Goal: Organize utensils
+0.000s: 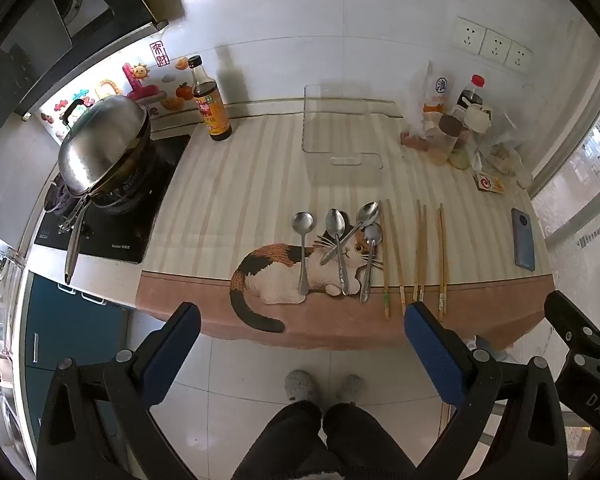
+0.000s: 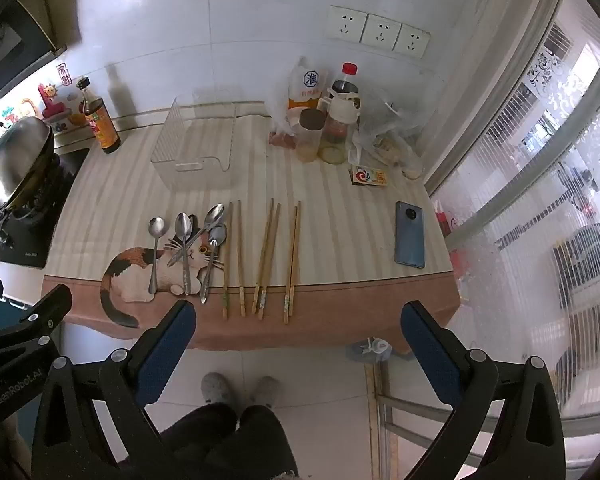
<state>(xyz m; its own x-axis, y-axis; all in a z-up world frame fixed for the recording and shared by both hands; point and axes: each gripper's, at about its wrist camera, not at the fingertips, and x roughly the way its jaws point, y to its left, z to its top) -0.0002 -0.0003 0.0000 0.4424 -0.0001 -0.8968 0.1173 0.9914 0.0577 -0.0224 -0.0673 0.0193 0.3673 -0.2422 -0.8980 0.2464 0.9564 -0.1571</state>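
Several steel spoons lie on the cat picture of the table mat, two of them crossed. To their right lie three pairs of wooden chopsticks, handles toward the front edge. A clear plastic bin stands empty behind them. My left gripper is open and empty, held off the table's front edge below the spoons. My right gripper is open and empty, held off the front edge below the chopsticks.
A wok sits on a black cooktop at the left. A dark sauce bottle stands at the back left. Bottles, jars and bags crowd the back right. A blue phone lies at the right, near a small card.
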